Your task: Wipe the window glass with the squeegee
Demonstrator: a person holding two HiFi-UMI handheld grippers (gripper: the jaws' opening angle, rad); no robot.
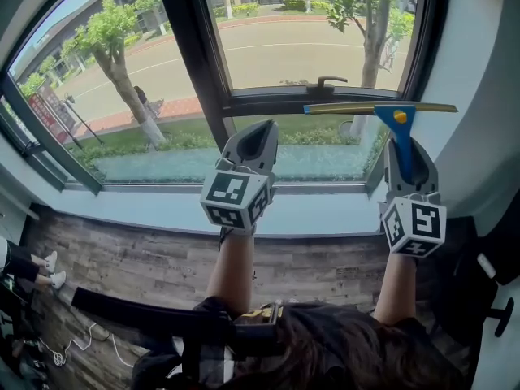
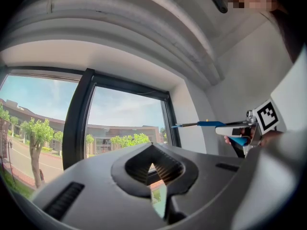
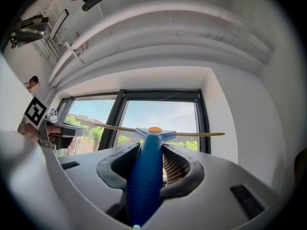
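Right gripper view: the right gripper (image 3: pixel 152 151) is being shown with its jaws pressed tight on the blue handle of the squeegee (image 3: pixel 146 176), which is being held upright between them with the blade lying level across the top. Nothing is being carried by the left gripper (image 2: pixel 154 169); its jaws are being held together, with only a thin slit of daylight showing between them.

In the head view both arms are being raised over the window sill (image 1: pixel 162 211), the left gripper (image 1: pixel 253 140) just beside the dark middle post and the right gripper (image 1: pixel 404 154) well to the right of it. The squeegee (image 1: pixel 378 108) is being presented to the right-hand pane of the window glass (image 1: pixel 309 31), its blade close under the horizontal frame bar and the window handle (image 1: pixel 325 81). Whether the rubber edge is touching the glass cannot be told from any view.

The step in hand is judged to be the placing of the blade for a stroke. For the next move, the blade is to be pressed flat and evenly against the pane, then drawn straight along it without being tilted, clear of the frame and the window handle. No part in this is being asked of the left gripper.
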